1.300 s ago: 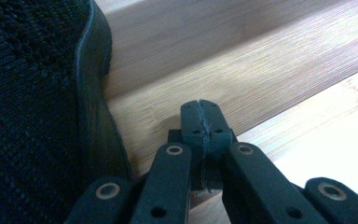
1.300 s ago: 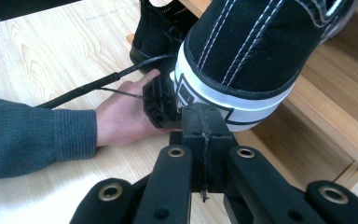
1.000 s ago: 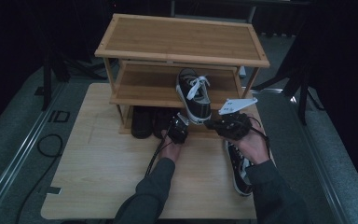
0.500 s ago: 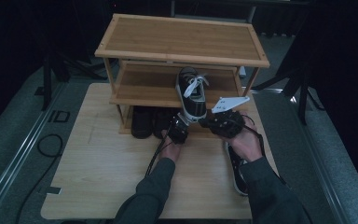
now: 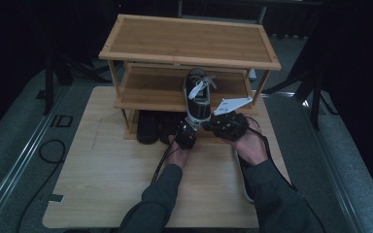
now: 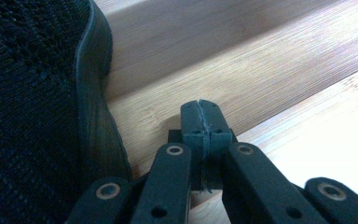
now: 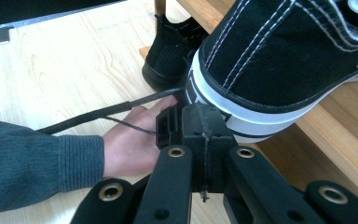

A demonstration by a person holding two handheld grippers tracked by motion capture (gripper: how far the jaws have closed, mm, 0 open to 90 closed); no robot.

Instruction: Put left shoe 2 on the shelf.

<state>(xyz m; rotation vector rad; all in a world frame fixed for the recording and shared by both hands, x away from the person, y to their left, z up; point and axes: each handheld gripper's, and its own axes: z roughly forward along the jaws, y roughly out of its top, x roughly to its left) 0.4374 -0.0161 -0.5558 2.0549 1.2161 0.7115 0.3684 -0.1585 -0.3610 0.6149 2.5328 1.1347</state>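
A black sneaker with white laces (image 5: 197, 94) stands on the middle shelf of a bamboo shoe rack (image 5: 189, 41), its heel over the front edge. My right gripper (image 5: 208, 124) is shut, its closed tips (image 7: 203, 121) against the white sole at the sneaker's heel (image 7: 279, 60). My left gripper (image 5: 187, 128) is low in front of the rack, also shut with nothing in it. Its closed tips (image 6: 201, 114) rest by the rack's bottom board, beside a black mesh shoe (image 6: 28, 93).
Two black shoes (image 5: 148, 126) sit on the rack's lowest level. Another sneaker (image 5: 246, 193) lies on the wooden table (image 5: 107, 174) at the right, mostly hidden under the right forearm. Cables trail from both grippers. The left hand (image 7: 135, 144) lies close below the right gripper.
My right gripper has shifted a little left, toward the sneaker's heel. The sneaker now sits straighter on the shelf. The left gripper has stayed put.
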